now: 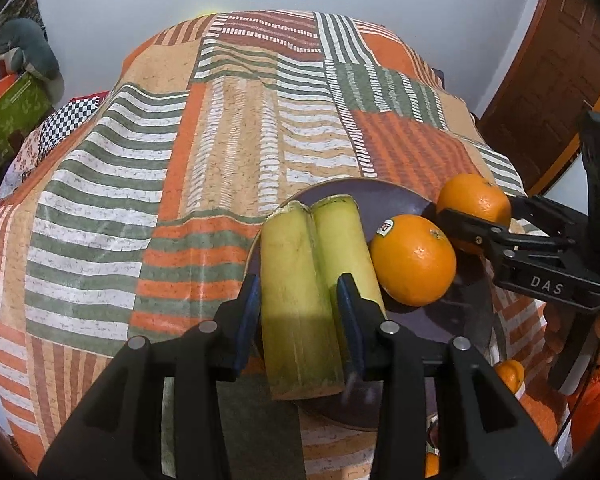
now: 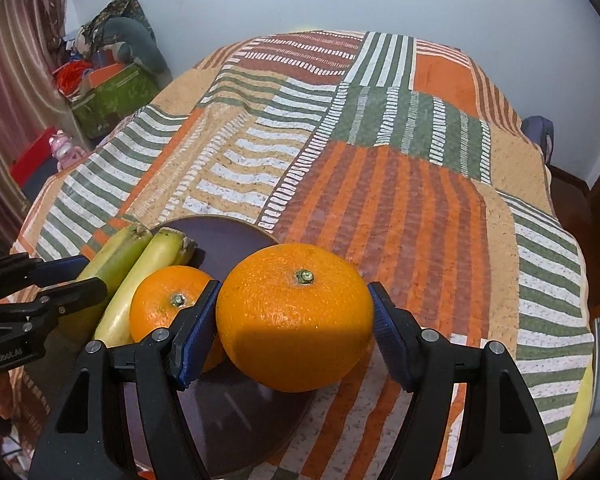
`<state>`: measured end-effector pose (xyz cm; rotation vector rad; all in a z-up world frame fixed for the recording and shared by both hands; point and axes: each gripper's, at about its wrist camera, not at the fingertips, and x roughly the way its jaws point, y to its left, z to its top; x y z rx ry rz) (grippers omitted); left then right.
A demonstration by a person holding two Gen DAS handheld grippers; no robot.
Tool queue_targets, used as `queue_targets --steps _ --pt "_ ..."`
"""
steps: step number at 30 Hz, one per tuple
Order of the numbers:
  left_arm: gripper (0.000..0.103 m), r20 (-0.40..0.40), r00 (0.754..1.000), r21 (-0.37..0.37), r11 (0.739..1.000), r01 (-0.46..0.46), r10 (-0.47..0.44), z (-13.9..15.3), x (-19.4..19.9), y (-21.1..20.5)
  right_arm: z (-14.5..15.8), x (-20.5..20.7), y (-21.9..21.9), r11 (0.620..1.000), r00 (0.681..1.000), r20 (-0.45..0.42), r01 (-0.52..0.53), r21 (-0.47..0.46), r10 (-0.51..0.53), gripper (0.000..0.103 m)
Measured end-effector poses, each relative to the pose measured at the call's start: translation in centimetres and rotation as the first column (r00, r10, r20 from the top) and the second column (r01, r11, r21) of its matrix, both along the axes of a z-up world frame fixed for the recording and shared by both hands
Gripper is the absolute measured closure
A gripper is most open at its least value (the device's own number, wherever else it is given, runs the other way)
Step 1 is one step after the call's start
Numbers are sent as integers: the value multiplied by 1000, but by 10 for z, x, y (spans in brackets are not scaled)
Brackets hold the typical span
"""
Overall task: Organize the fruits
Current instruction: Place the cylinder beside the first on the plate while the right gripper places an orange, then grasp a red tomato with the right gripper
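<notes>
Left gripper (image 1: 300,312) clamped on banana bunch (image 1: 300,300) over purple plate (image 1: 440,316); right gripper (image 2: 294,332) grasping orange (image 2: 294,316); second orange (image 2: 164,304) just outside its left finger.

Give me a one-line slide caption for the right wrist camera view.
Right gripper holds an orange over the purple plate, beside a second orange and bananas.
</notes>
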<state>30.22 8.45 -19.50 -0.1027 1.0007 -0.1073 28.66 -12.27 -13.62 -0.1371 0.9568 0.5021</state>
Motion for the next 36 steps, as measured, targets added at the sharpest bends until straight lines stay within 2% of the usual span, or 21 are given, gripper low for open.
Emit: queue_targets --steps 4,8,11,14,27,36 --pt "61 7 1000 13 1000 -2 2 6 -5 -1 1 0 0 1000 1000 -9 -8 -5 8 34" --pt "51 28 1000 18 1000 -13 13 14 -12 0 5 -8 3 999 999 19 -29 -41 30 34" --pt "49 45 999 34 999 -15 13 20 -19 -1 10 -15 4 998 998 45 -45 -53 47 32" --pt "48 58 998 40 999 -12 10 28 -28 -1 20 -22 2 998 996 72 -50 -38 53 27" --pt "35 136 991 70 998 -6 -4 67 -76 -9 61 -69 -24 1000 989 145 -14 28 10 26" --pt "29 131 991 73 997 28 -38 69 -111 -25 60 -115 -33 999 989 146 -14 40 8 22"
